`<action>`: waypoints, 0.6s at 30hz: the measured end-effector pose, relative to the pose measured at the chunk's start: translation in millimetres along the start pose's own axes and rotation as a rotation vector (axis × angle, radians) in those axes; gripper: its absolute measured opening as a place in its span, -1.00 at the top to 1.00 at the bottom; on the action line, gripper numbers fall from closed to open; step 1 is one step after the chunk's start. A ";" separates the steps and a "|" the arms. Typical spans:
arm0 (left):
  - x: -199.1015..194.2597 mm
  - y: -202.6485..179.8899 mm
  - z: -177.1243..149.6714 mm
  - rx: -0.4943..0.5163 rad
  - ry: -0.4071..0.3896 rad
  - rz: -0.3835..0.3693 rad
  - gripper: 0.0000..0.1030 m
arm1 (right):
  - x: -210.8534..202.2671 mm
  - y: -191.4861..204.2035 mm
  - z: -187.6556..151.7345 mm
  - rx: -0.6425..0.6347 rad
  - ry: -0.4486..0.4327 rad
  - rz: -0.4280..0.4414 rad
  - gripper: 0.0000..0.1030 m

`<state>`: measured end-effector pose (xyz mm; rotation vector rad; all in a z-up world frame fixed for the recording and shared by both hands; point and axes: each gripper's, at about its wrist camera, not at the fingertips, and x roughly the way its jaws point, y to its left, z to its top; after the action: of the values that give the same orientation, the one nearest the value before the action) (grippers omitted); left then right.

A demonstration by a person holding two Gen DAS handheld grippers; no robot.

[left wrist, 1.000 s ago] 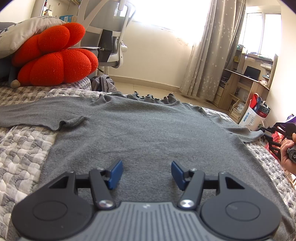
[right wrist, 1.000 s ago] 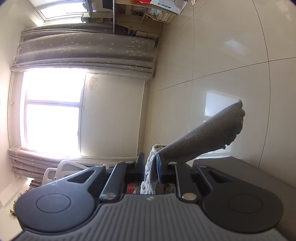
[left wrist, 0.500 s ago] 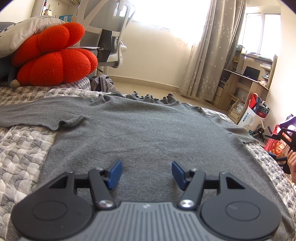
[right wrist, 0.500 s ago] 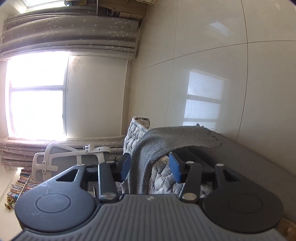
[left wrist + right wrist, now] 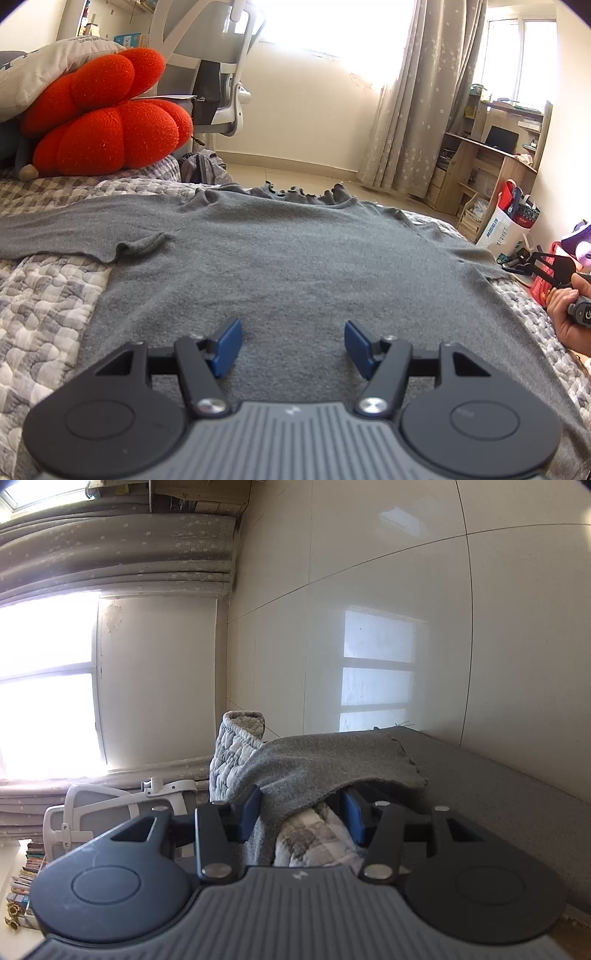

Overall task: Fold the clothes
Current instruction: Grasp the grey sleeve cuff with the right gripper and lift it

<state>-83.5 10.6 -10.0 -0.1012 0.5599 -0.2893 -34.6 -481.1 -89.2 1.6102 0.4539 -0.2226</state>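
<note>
A grey long-sleeved sweater point(image 5: 295, 258) lies flat on the quilted bed point(image 5: 44, 295), one sleeve stretched to the left. My left gripper point(image 5: 293, 343) is open and empty, low over the sweater's near part. In the right wrist view, rolled on its side, my right gripper point(image 5: 301, 812) is open. The sweater's other sleeve point(image 5: 325, 768) hangs loose over the quilt edge point(image 5: 236, 753) between its fingers, not pinched. The hand holding the right gripper shows at the far right of the left wrist view point(image 5: 569, 314).
A red knotted cushion point(image 5: 107, 122) and a pillow sit at the bed's back left. A white office chair point(image 5: 218, 74) stands behind the bed. A wooden desk point(image 5: 495, 166) and bags point(image 5: 509, 225) stand at the right. Tiled floor point(image 5: 406, 627) lies beside the bed.
My right gripper opened and let go of the sleeve, which now drapes over the bed edge. The left gripper has stayed still and open.
</note>
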 end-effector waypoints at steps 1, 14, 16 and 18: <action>0.0 0.0 0.0 0.000 0.000 0.000 -0.24 | 1.4 -2.2 1.2 0.014 -0.003 0.008 -0.02; -0.4 -1.5 0.3 0.005 0.001 0.003 -0.25 | -6.5 9.4 6.3 -0.023 -0.151 0.150 0.61; -0.7 -1.7 0.4 0.007 0.002 0.004 -0.25 | -8.6 9.5 5.3 -0.027 -0.164 0.183 0.61; -0.8 -2.0 0.3 0.009 0.002 0.005 -0.25 | -5.8 12.4 6.0 -0.035 -0.166 0.211 0.61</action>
<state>-84.5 9.0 -9.0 -0.0907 0.5608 -0.2867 -33.8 -488.4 -76.2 1.5782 0.1578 -0.1855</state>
